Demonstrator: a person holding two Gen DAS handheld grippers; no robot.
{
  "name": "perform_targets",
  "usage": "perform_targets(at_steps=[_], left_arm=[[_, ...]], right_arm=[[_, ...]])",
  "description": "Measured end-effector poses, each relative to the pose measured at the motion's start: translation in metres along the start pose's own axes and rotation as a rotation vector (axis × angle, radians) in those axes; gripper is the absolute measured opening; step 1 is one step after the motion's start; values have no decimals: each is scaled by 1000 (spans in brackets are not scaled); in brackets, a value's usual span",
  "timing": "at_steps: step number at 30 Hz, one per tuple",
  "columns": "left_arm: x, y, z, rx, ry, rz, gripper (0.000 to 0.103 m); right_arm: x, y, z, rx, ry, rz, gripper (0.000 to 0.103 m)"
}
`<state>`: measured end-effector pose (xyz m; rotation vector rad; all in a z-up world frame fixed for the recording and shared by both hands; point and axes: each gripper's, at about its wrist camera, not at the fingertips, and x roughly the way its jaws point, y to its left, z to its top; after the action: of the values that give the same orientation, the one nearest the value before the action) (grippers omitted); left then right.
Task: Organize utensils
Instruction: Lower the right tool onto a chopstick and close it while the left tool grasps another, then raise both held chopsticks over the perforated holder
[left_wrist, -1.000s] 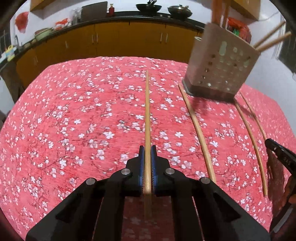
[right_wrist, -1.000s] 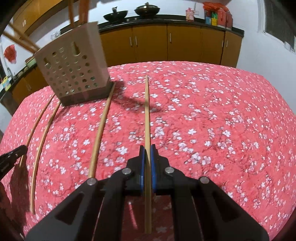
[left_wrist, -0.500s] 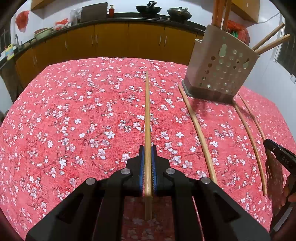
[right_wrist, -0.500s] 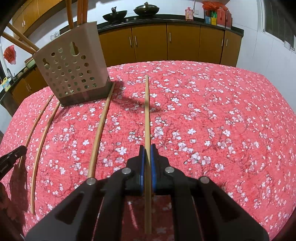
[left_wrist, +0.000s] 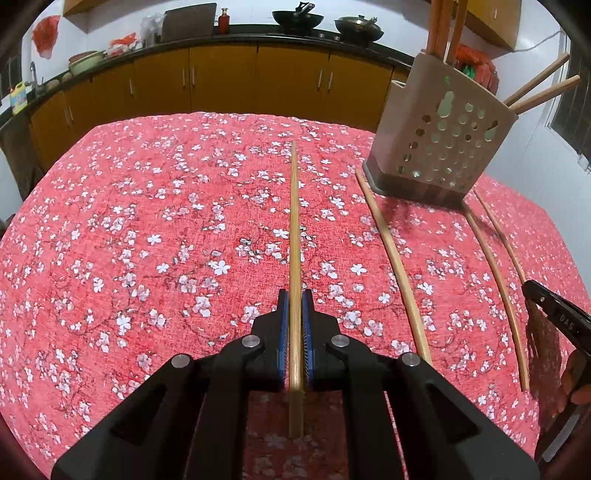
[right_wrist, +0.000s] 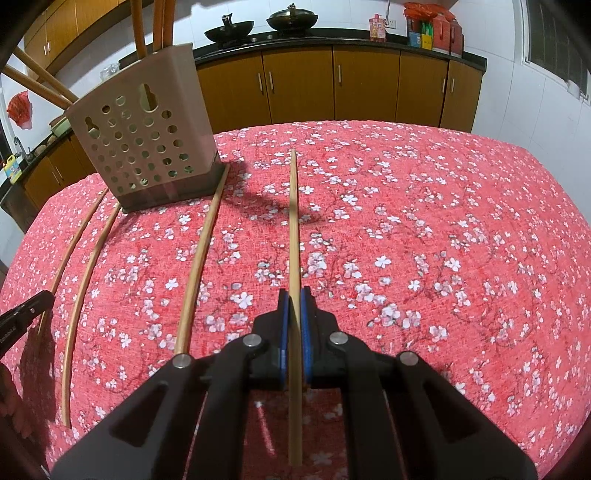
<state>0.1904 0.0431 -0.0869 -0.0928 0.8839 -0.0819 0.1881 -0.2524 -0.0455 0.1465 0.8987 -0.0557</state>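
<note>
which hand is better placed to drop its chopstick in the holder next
Hard to call: each hand-held gripper, left and right, grips a chopstick, and the holder looks similarly far from both.

Utensil holder (right_wrist: 147, 144) amid loose chopsticks (right_wrist: 197, 258).

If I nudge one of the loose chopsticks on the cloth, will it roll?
The loose chopstick looks round and thin, so it would probably roll sideways, though the textured tablecloth may slow it. It likely stays stiff and light.
</note>
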Motion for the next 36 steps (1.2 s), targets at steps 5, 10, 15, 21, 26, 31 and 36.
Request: perform_targets(at_steps=[5, 10, 15, 21, 26, 31, 36], left_arm=[[-2, -3, -2, 13, 2, 9, 9], [-4, -5, -6, 20, 2, 13, 8], [-4, -6, -6, 27, 1, 18, 8], [-22, -9, 2, 56, -28, 17, 8], [-56, -12, 22, 64, -125, -3, 8], [-83, -11, 42, 38, -210, -33, 8], [-99, -10, 57, 24, -267, -48, 7]], right_arm=[[-3, -1, -3, -8, 0, 0, 8], [-5, -3, -6, -4, 1, 10, 8], [-6, -5, -6, -5, 0, 17, 8], [-40, -8, 9, 9, -86, 39, 7], [-75, -9, 26, 13, -189, 54, 7], [-100, -10, 38, 17, -270, 64, 7], [-114, -8, 46, 8, -317, 70, 7]])
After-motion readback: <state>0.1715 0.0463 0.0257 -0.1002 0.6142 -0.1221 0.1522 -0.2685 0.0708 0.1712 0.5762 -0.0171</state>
